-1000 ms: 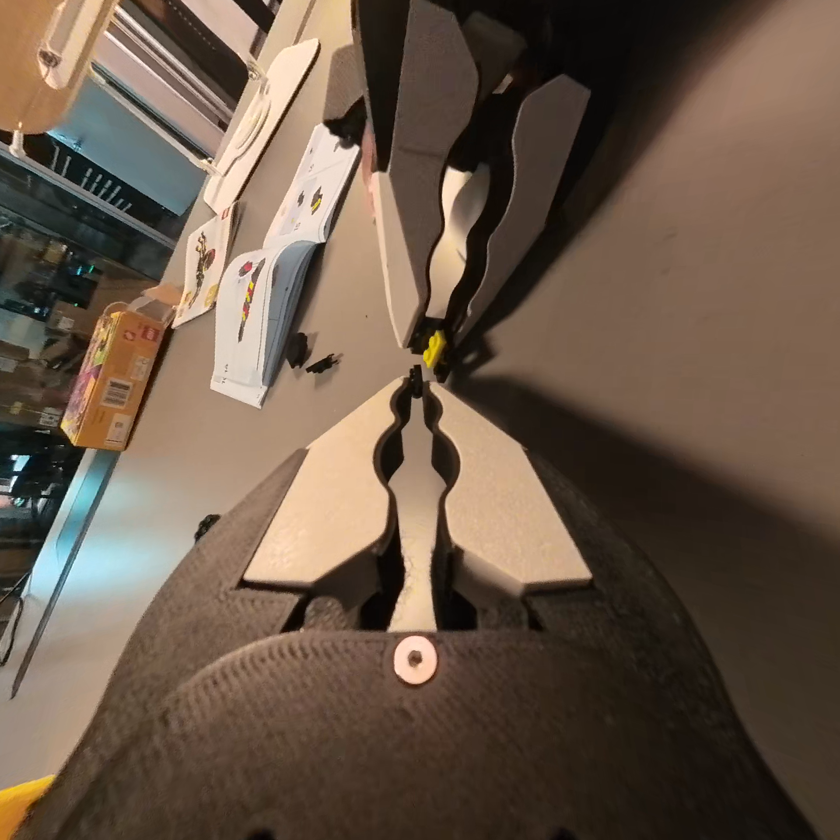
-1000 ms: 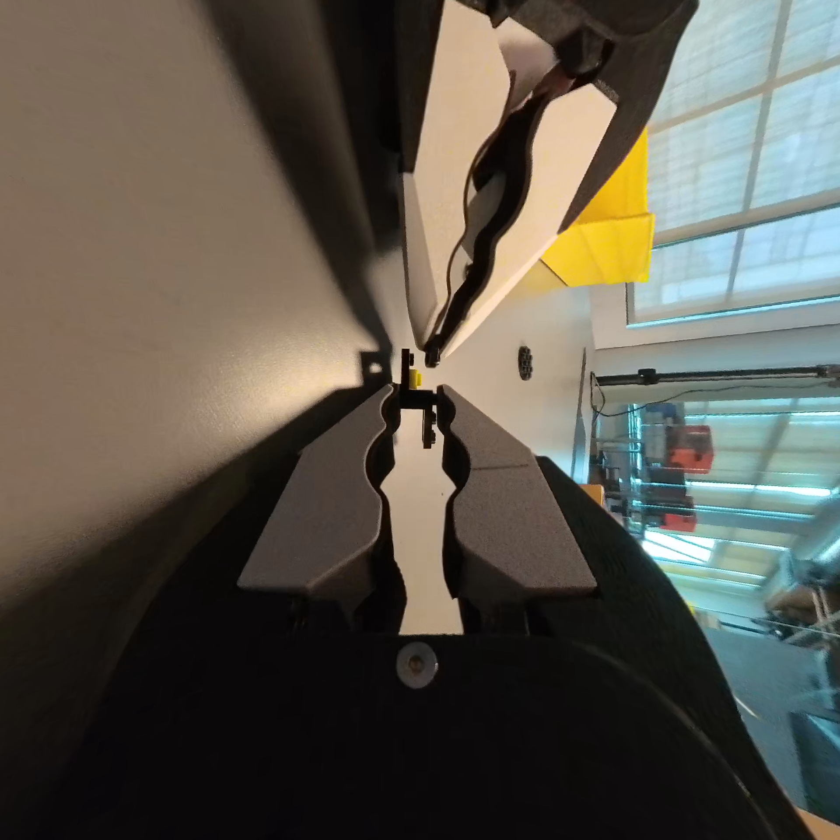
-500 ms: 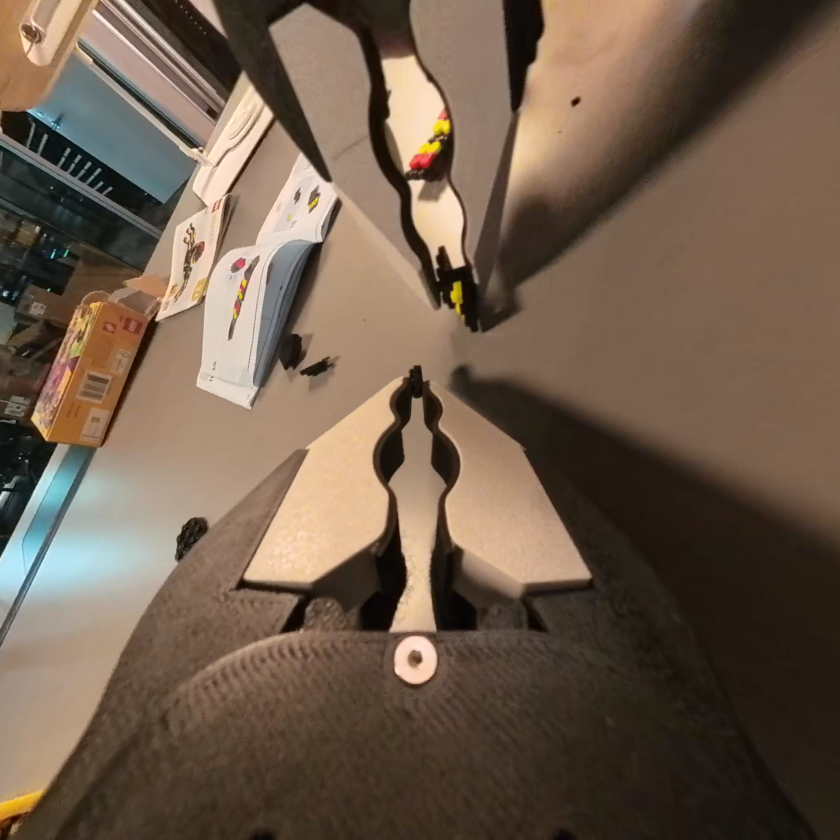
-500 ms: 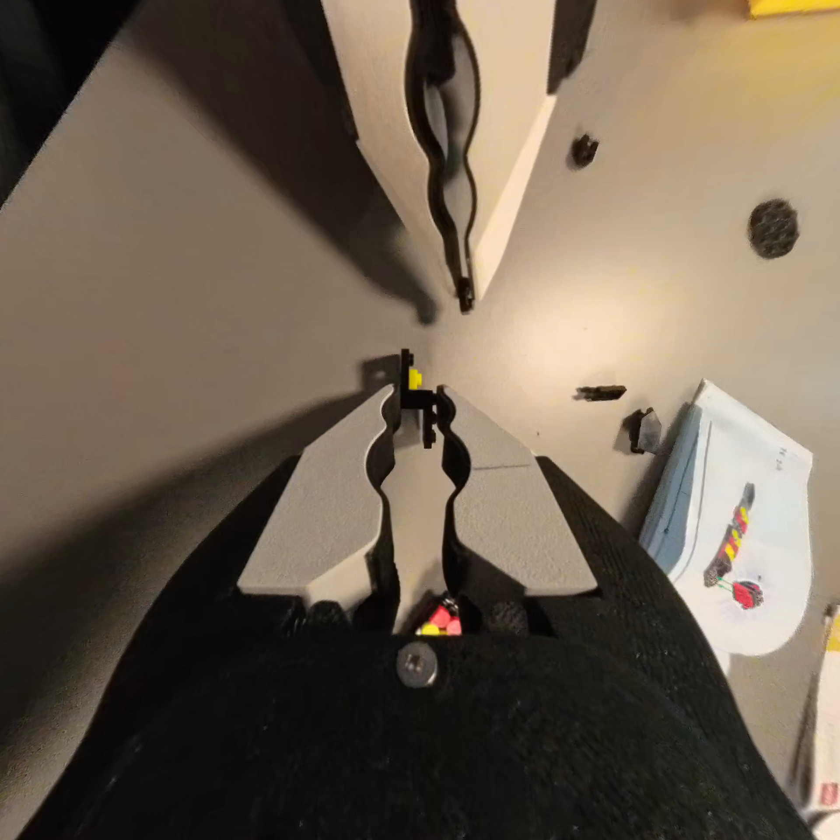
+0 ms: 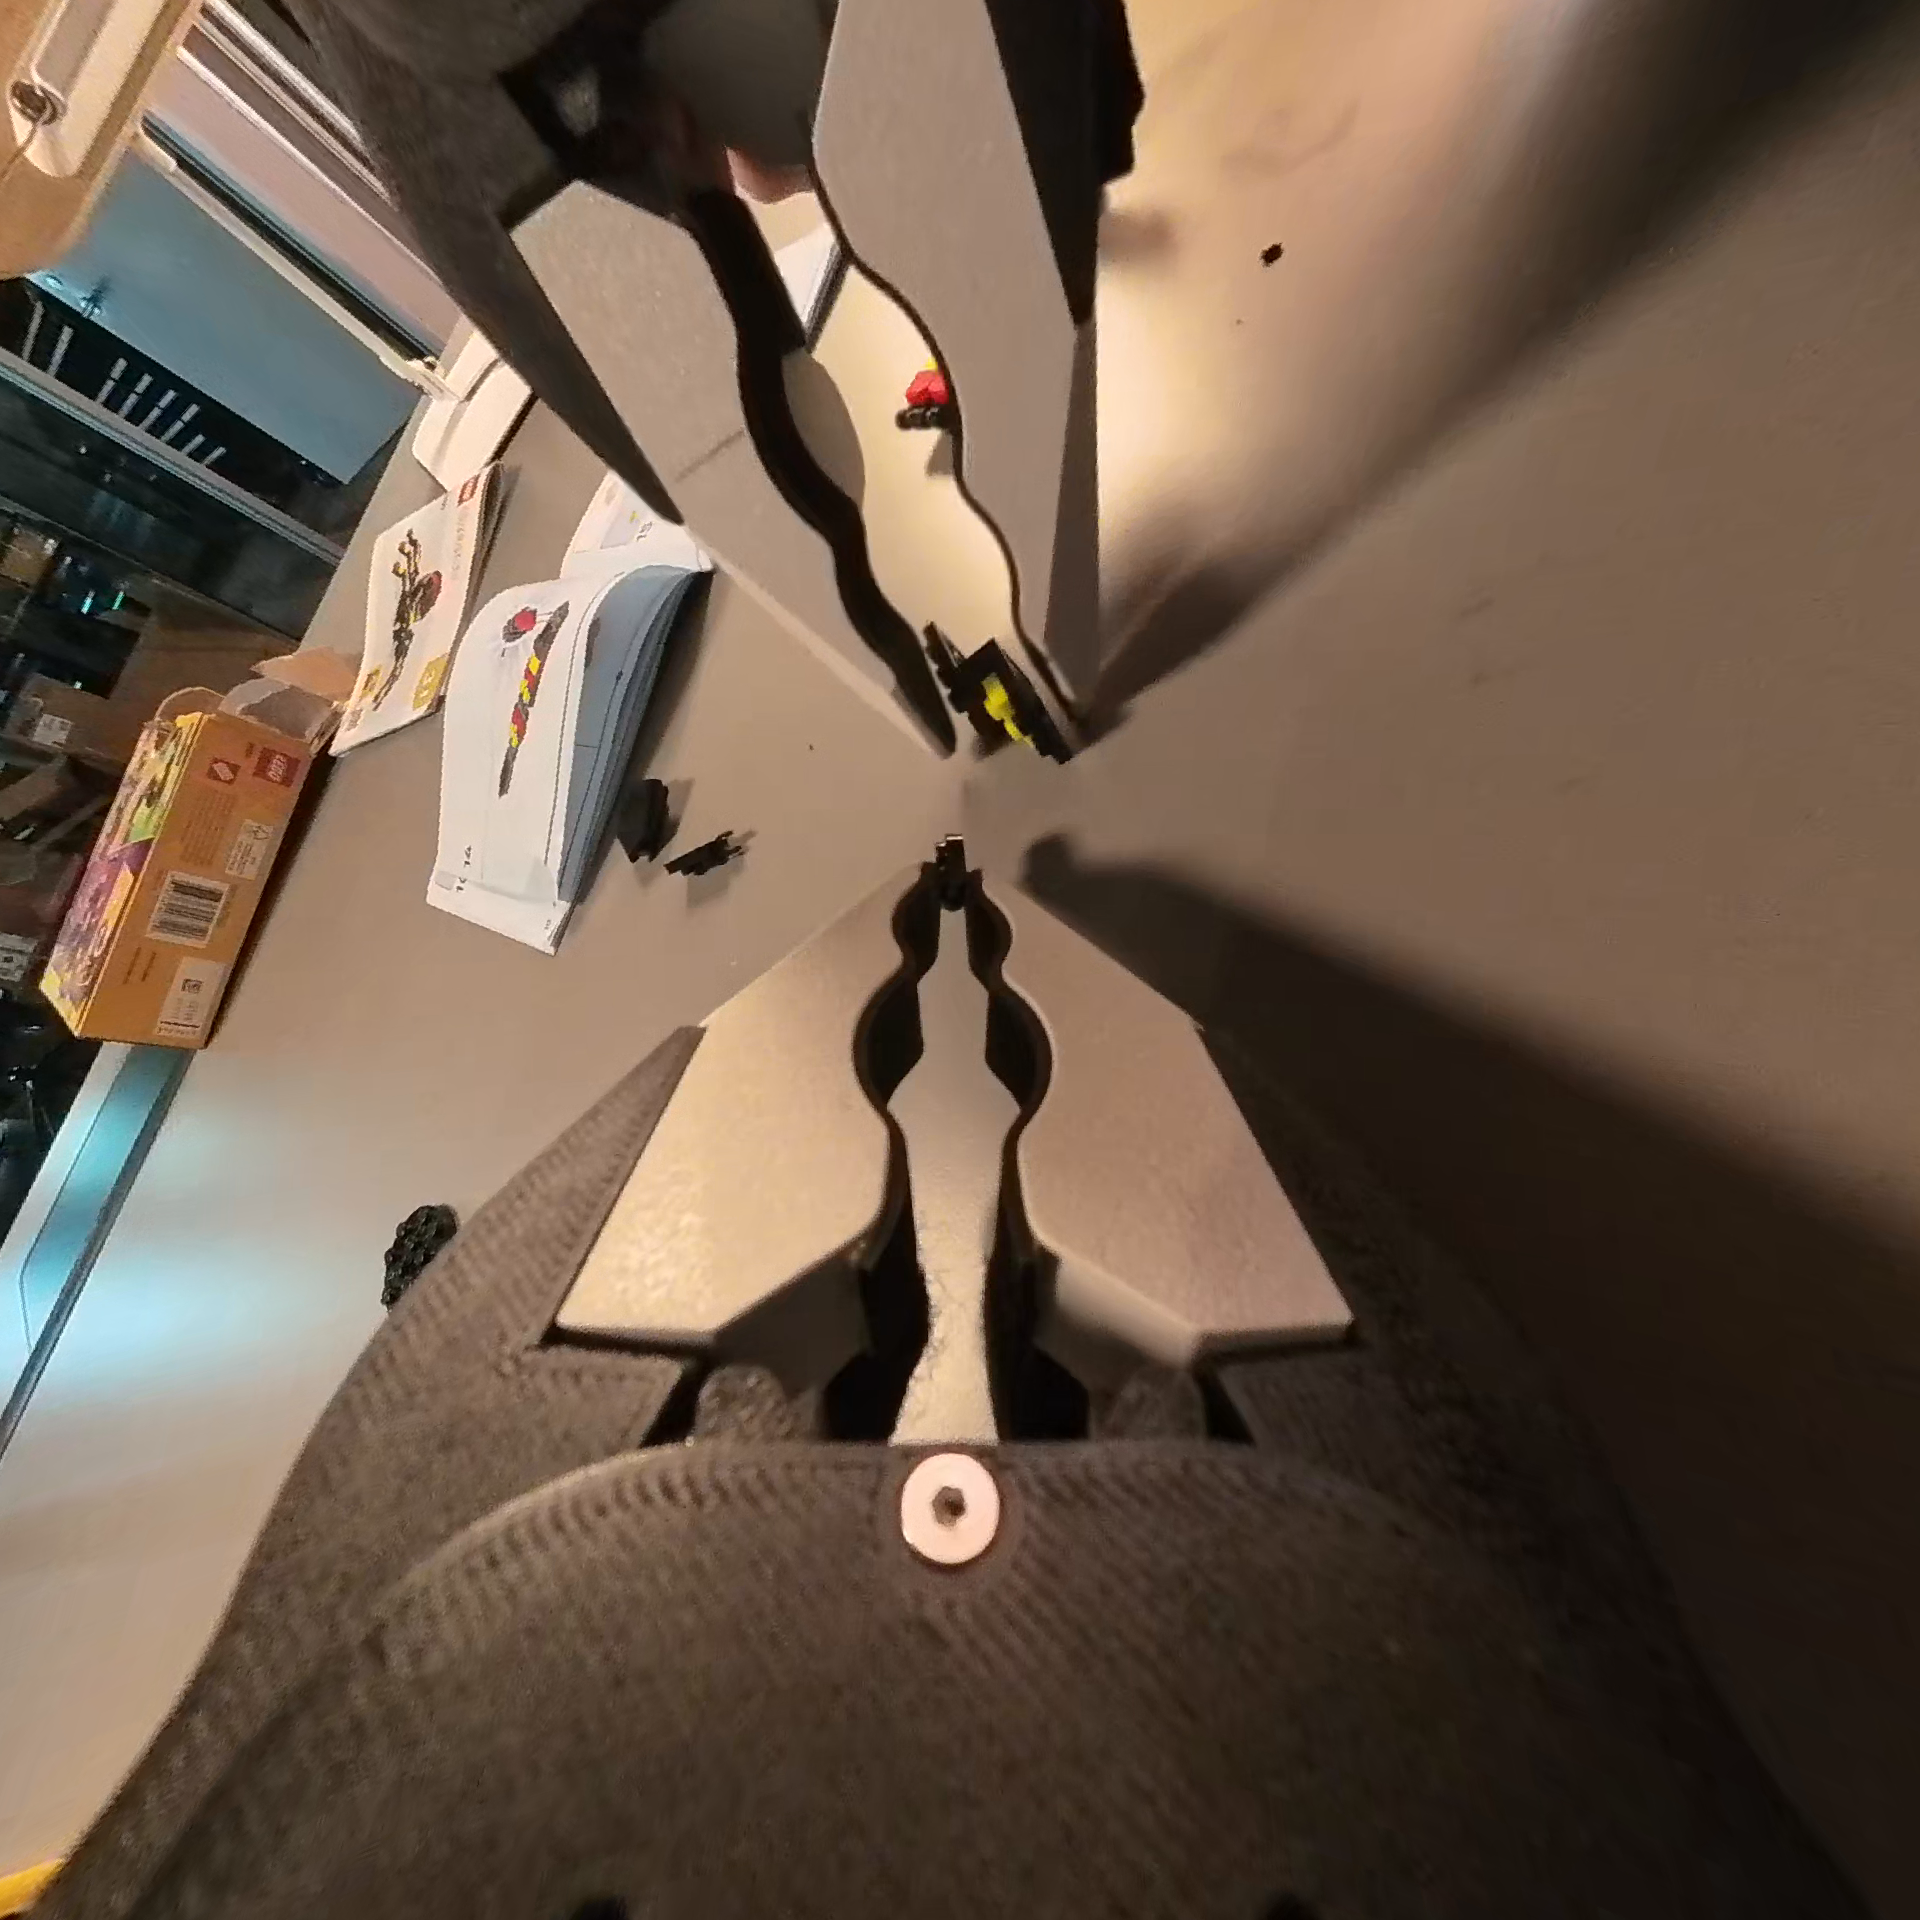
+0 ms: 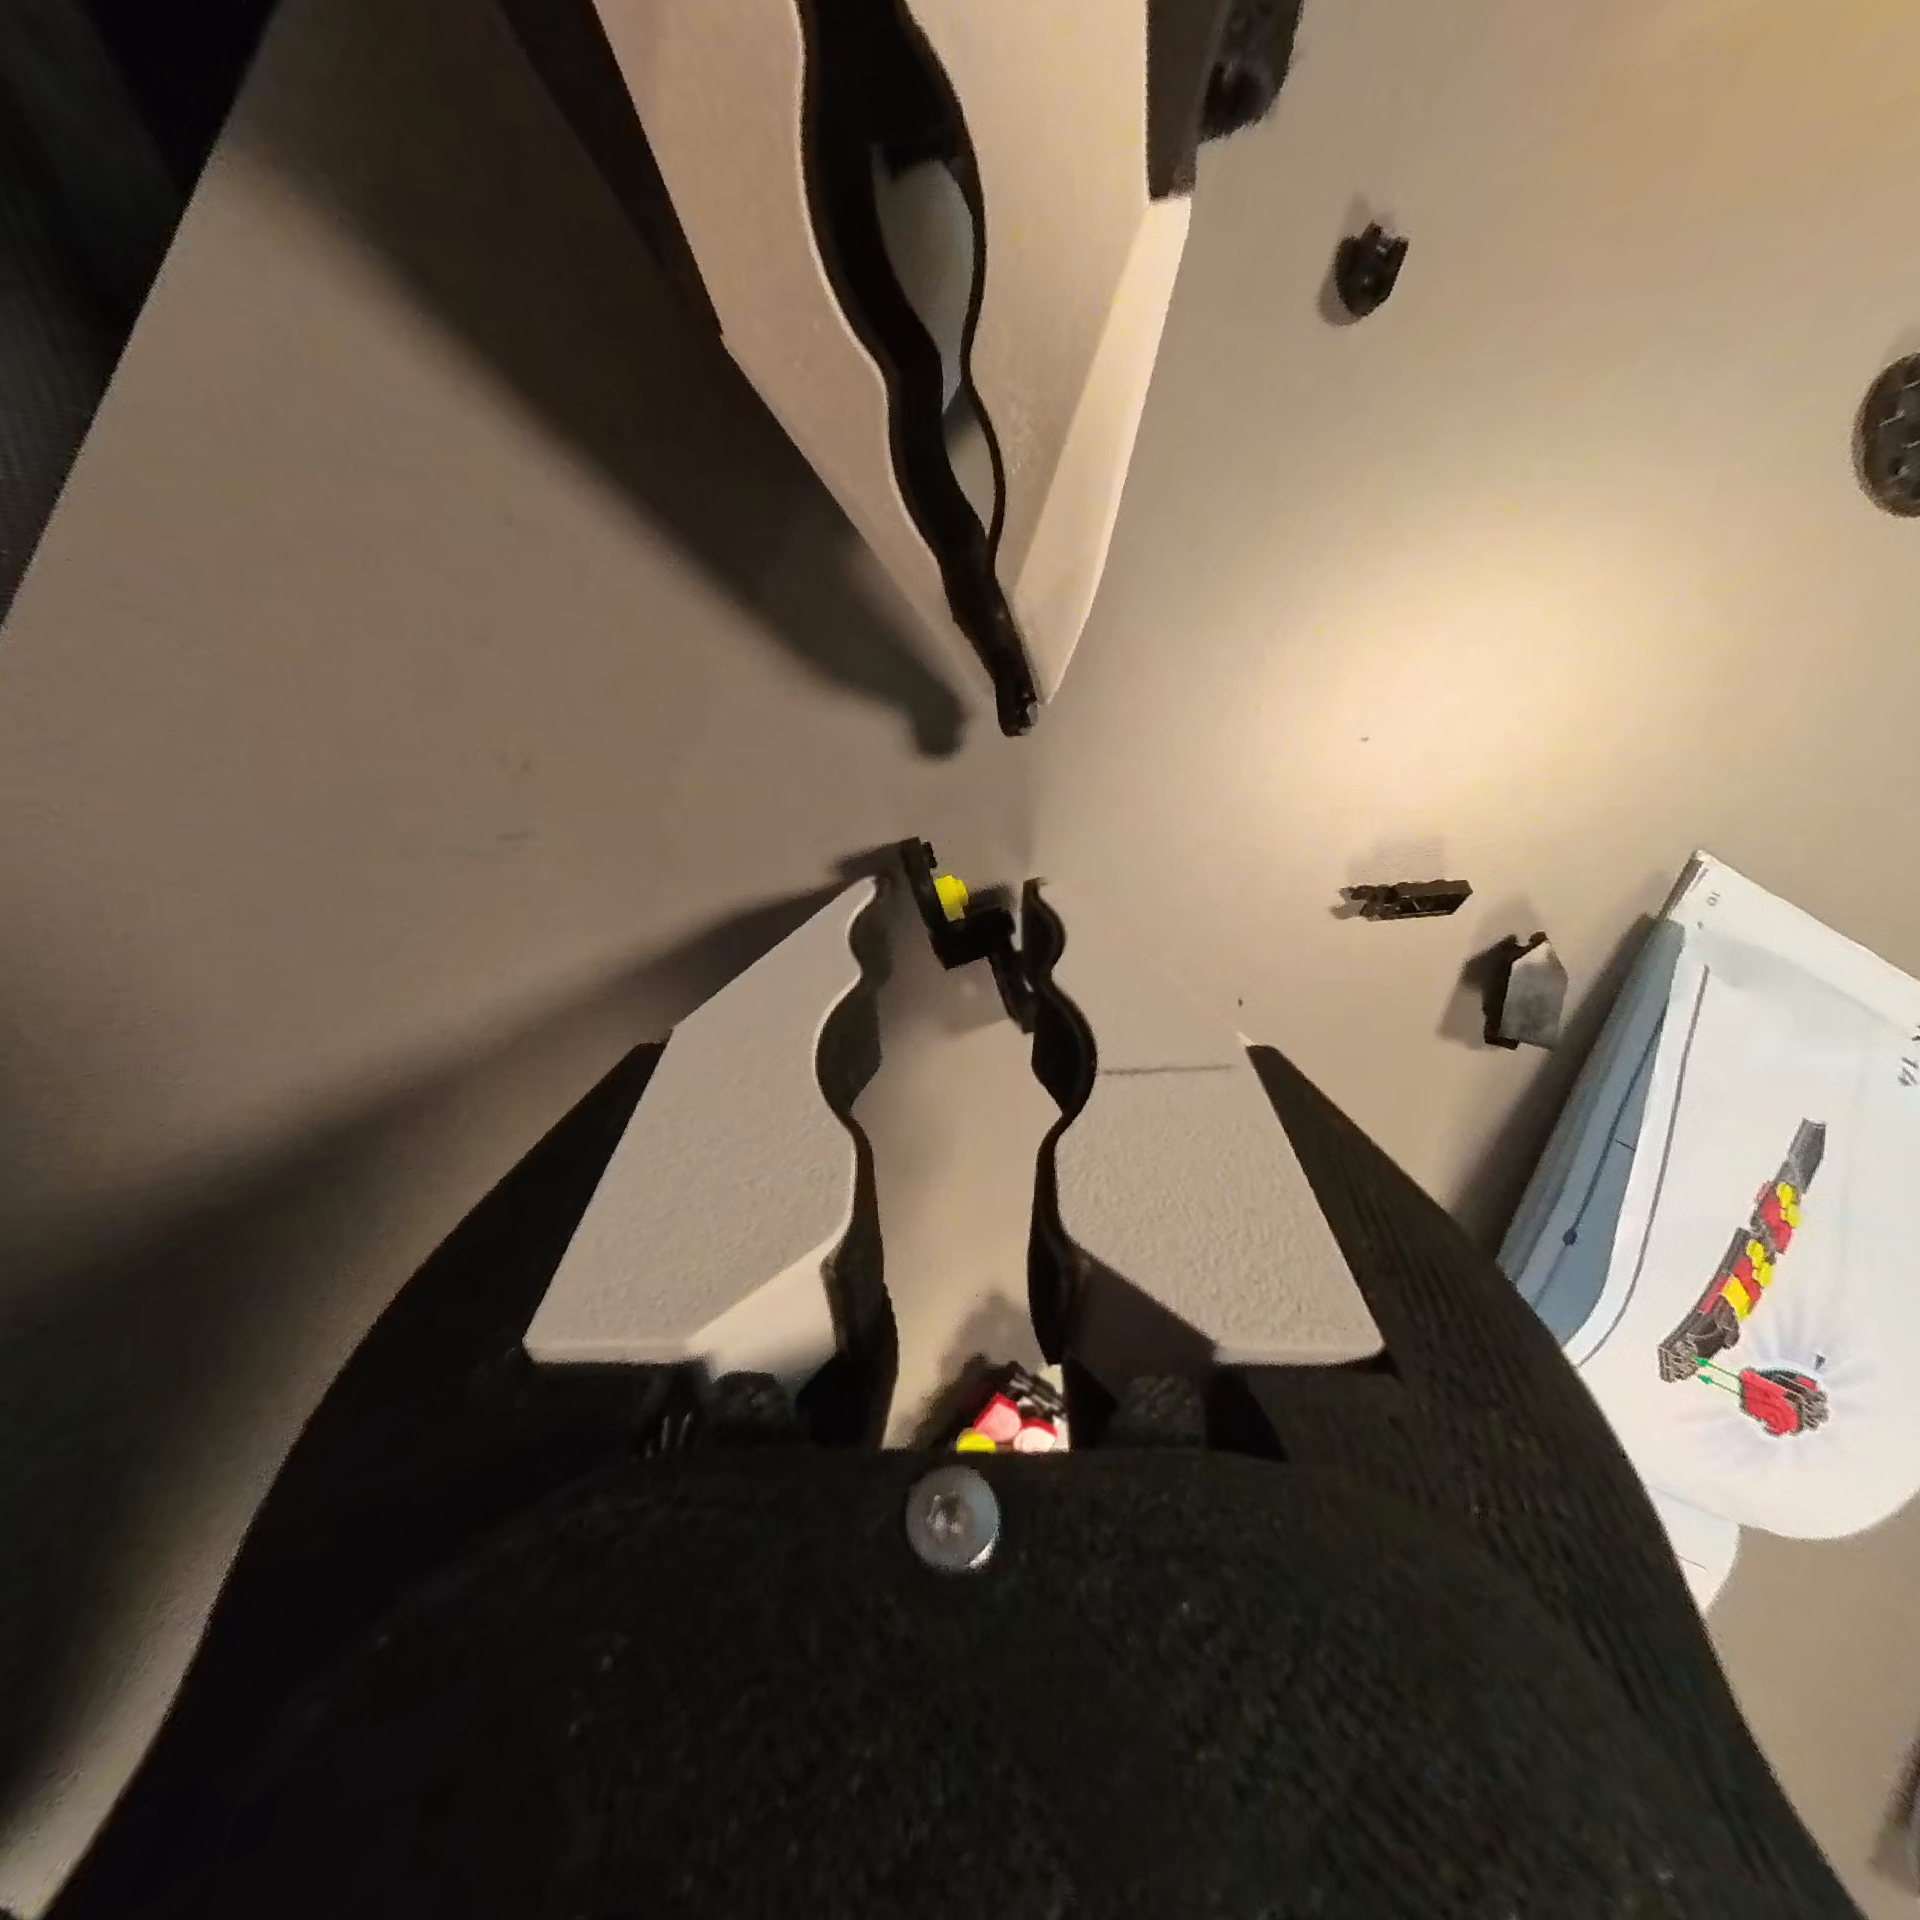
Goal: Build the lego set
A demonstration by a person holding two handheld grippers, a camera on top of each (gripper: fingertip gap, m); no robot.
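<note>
My left gripper (image 5: 948,883) is shut on a tiny black piece (image 5: 948,854) that sticks out past its tips. It also shows at the top of the right wrist view (image 6: 1013,712). My right gripper (image 6: 956,899) holds a black and yellow assembly (image 6: 961,925), which sits tilted between its fingertips. In the left wrist view the right gripper (image 5: 1003,727) comes in from the top, low over the grey table (image 5: 1455,623), with the assembly (image 5: 992,707) at its tips. The two grippers face each other with a small gap between them.
An open instruction booklet (image 5: 551,727) (image 6: 1714,1247), a leaflet (image 5: 416,613) and an orange box (image 5: 177,862) lie to one side. Loose black pieces (image 5: 644,821) (image 5: 707,854) (image 6: 1403,899) (image 6: 1517,987) lie by the booklet. A red and yellow piece (image 5: 925,393) (image 6: 1013,1413) lies under the right gripper. My left and right fingertips are right by each other.
The grippers were tip to tip and have drawn apart. The right gripper swung down toward the table. Its jaws stand slightly wider and the assembly has tilted. The left still holds its piece.
</note>
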